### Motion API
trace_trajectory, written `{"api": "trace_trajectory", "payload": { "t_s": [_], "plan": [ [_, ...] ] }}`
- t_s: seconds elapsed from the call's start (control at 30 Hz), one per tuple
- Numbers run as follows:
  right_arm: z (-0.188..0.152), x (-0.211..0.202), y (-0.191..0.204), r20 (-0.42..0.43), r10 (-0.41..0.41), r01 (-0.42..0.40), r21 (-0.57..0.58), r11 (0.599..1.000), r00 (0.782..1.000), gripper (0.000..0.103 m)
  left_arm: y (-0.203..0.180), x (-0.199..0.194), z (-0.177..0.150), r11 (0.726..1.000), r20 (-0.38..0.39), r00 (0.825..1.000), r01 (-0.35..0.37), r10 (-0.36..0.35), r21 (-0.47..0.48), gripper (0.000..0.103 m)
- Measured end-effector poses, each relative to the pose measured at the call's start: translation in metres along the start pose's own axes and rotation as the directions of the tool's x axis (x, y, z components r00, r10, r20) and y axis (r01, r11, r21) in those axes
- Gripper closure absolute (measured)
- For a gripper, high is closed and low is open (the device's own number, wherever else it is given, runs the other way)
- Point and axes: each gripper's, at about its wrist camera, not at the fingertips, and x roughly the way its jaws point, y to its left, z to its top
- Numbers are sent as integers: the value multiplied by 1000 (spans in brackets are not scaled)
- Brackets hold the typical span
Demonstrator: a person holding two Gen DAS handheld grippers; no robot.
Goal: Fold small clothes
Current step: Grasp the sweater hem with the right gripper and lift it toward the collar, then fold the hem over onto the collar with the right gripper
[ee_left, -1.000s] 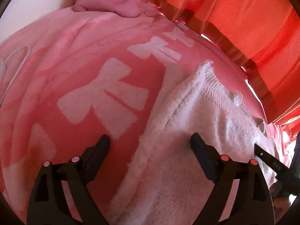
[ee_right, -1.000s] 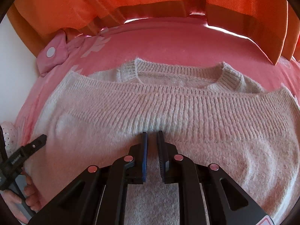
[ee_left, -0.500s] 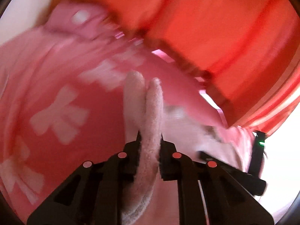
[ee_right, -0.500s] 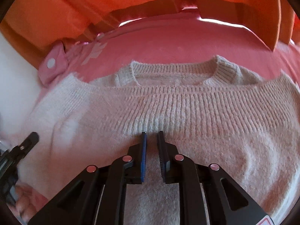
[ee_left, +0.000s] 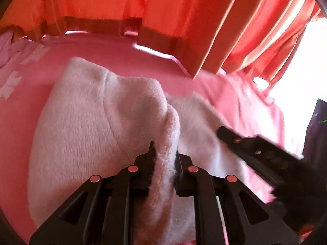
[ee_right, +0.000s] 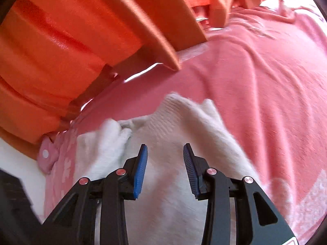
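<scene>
- The sweater (ee_left: 85, 122), pale and fluffy, lies on the pink blanket (ee_left: 122, 57) of a bed, in front of the orange curtain (ee_left: 184, 10).
- Left tongs (ee_left: 164, 153): narrow, pinching a raised fold of the sweater; the knit stands up between the pads as a ridge, and the jaws are easing open slightly.
- Right tongs (ee_right: 164, 163): jaws opening, set moderately apart above the sweater; the pads do not press the knit, which shows bare between them.
- In the left view the right tongs appear as a dark bar (ee_left: 255, 151) just right of the sweater's raised fold.
- Beyond the right tongs the sweater's ribbed edge (ee_right: 173, 106) bunches up near the curtain's hem.
- A pink pouch (ee_right: 47, 157) with a white button lies left of the sweater, at the blanket's edge.
</scene>
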Motion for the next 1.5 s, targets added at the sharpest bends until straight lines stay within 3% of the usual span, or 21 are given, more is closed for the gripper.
{"api": "trace_trajectory", "payload": {
  "t_s": [0.07,0.13,0.17,0.23,0.33,0.47,0.7,0.87,0.93,1.0,1.03,1.13,1.23,1.27,1.37,1.43,1.5],
  "plan": [
    [-5,-2,-2,-18,23,-23,-9,1000,1000,63,-1,-13,-2,1000,30,1000,8,-9,21,82],
    [-6,-1,4,-25,55,-56,-25,998,998,60,5,-41,-2,999,62,998,30,-33,39,64],
    [-5,-3,7,-23,84,-84,-32,996,996,57,7,-51,-2,998,75,997,27,-31,55,61],
    [-6,-6,13,-22,142,-143,-40,989,990,51,16,-82,-8,993,130,992,-13,-2,114,41],
    [-8,-5,24,-41,210,-212,-62,975,977,43,40,-111,-22,983,173,983,-86,57,163,25],
    [-17,1,38,-106,270,-278,-68,958,957,35,77,-112,-50,977,104,991,-108,90,185,24],
    [-40,14,46,-188,221,-237,-71,969,957,28,91,-93,-92,971,44,998,-61,52,233,16],
    [-50,29,61,-257,218,-248,-90,965,941,27,102,-74,-100,977,21,996,-92,89,192,16],
    [-50,35,71,-272,210,-245,-99,965,939,35,109,-76,-100,986,32,996,-83,79,143,16],
    [-48,39,93,-285,149,-201,-164,966,947,74,116,-84,-98,993,70,995,-72,66,97,16],
    [-46,37,110,-284,119,-184,-214,959,952,78,119,-87,-98,994,87,994,-76,68,84,16],
    [-45,17,177,-278,133,-233,-368,900,951,81,125,-97,-100,993,139,985,-112,105,48,14],
    [-71,-7,266,-310,166,-320,-555,768,936,83,135,-105,-105,993,168,979,-112,114,-20,14],
    [-86,-8,294,-324,145,-325,-619,715,935,83,137,-109,-107,993,179,977,-106,112,-43,14],
    [-125,9,342,-357,55,-313,-721,619,932,83,145,-123,-116,988,235,964,-101,126,-118,13],
    [-144,26,355,-371,-1,-299,-749,591,929,84,150,-130,-124,982,265,952,-116,152,-148,12],
    [-152,34,357,-383,-25,-299,-758,580,923,85,153,-130,-123,981,257,953,-128,162,-148,12]
  ]
}}
